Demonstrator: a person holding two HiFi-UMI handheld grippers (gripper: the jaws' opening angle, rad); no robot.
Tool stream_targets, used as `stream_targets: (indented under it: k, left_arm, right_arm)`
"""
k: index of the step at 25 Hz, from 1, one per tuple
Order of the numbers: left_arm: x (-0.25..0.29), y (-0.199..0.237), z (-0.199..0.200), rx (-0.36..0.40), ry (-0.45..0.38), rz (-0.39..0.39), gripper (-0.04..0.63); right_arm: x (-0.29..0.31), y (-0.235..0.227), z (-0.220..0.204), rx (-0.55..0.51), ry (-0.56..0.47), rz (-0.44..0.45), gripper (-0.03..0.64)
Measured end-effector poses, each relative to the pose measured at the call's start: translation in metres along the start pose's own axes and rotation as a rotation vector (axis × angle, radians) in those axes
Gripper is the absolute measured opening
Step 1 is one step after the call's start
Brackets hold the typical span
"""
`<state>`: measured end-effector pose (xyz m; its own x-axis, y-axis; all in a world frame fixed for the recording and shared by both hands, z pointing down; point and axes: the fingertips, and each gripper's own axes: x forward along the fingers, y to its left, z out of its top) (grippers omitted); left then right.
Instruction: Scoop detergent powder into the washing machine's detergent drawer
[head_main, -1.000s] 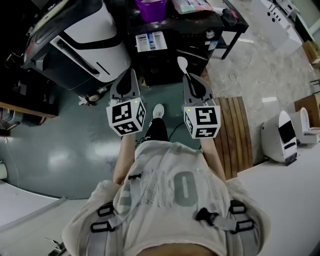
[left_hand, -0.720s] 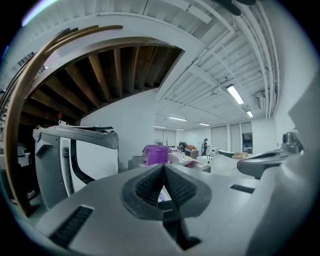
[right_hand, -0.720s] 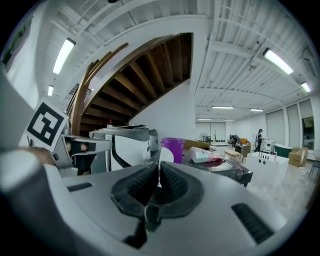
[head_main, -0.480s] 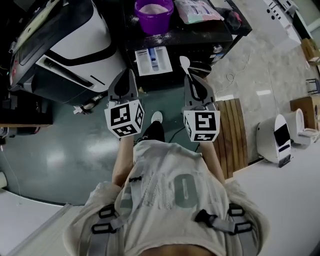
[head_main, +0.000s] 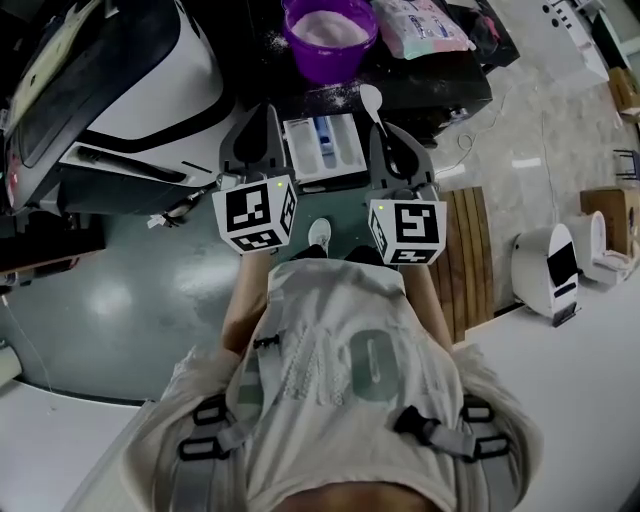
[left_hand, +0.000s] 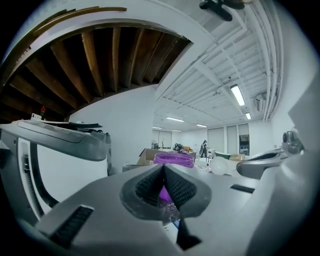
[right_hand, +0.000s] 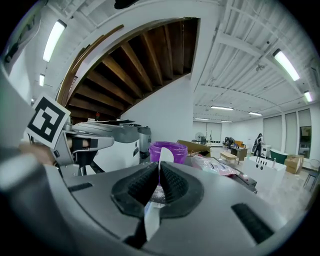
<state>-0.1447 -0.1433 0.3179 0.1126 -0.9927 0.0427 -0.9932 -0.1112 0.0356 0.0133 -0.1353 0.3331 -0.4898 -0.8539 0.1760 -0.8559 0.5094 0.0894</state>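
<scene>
- The left gripper (head_main: 262, 118) is held out in front of the person; in its own view (left_hand: 164, 184) its ribbed pads (left_hand: 149, 186) meet at the tips with nothing caught between them
- The right gripper (head_main: 386, 138) is level with it at the other side; its jaws (right_hand: 159, 182) are clamped on the handle of a white spoon (right_hand: 165, 156); the spoon stands nearly upright, bowl above the jaws and handle end below them
- From the head view the spoon (head_main: 371, 98) sticks out ahead of the right gripper; its bowl is near the front edge of the black table (head_main: 440, 75); whether the bowl holds powder cannot be told
- The detergent drawer (head_main: 322, 148) lies open side up between the two grippers; it is white with a blue part in one compartment
- A purple tub (head_main: 330, 38) stands on the table just beyond the drawer; pale detergent powder (head_main: 330, 30) fills it; white specks are scattered on the table around its foot
- The tub shows beyond the jaws in both gripper views (left_hand: 173, 159) (right_hand: 169, 149)
- A pink and pale packet (head_main: 420, 25) lies on the table to the right of the tub
- The washing machine (head_main: 140, 80), white and black, stands to the left of the table
- A wooden slat board (head_main: 468, 250) lies on the floor at the person's right
</scene>
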Motion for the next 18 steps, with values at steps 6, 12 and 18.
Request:
stream_targets:
  k: [6,12,18]
  left_arm:
    - [0.022,0.006,-0.006,0.013,0.023,-0.002,0.021]
    - [0.036,0.008,-0.013,0.006,0.055,0.022,0.021]
    - [0.048,0.005,-0.012,0.014,0.058,0.054,0.021]
  right_arm:
    - [0.026,-0.005,0.000,0.022,0.005,0.003,0.003]
    - [0.044,-0.011,-0.004,0.032,0.016,0.043,0.002]
    - [0.057,-0.023,-0.009,0.038,0.026,0.077,0.003]
